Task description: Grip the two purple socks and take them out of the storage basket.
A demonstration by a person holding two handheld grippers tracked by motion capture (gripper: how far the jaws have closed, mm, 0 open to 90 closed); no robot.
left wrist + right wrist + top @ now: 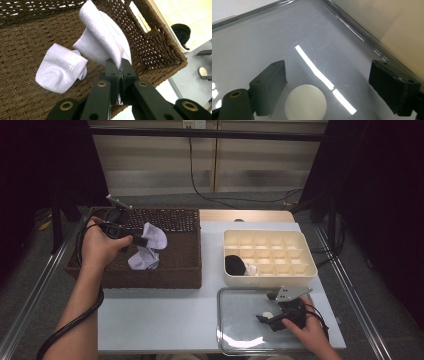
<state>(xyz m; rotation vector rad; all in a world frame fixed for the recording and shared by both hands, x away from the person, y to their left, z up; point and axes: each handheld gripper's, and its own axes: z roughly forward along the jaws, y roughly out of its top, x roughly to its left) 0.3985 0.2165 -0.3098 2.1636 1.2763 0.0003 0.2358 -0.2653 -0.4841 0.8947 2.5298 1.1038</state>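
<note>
now | left gripper (119, 65) pinching white sock (105, 37) | over basket (160, 45)

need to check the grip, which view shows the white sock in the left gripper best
The left gripper view: the white sock hangs close up, its edge pinched between the shut jaws of the left gripper above the wicker basket. The high view shows it small, lifted over the basket.
</note>
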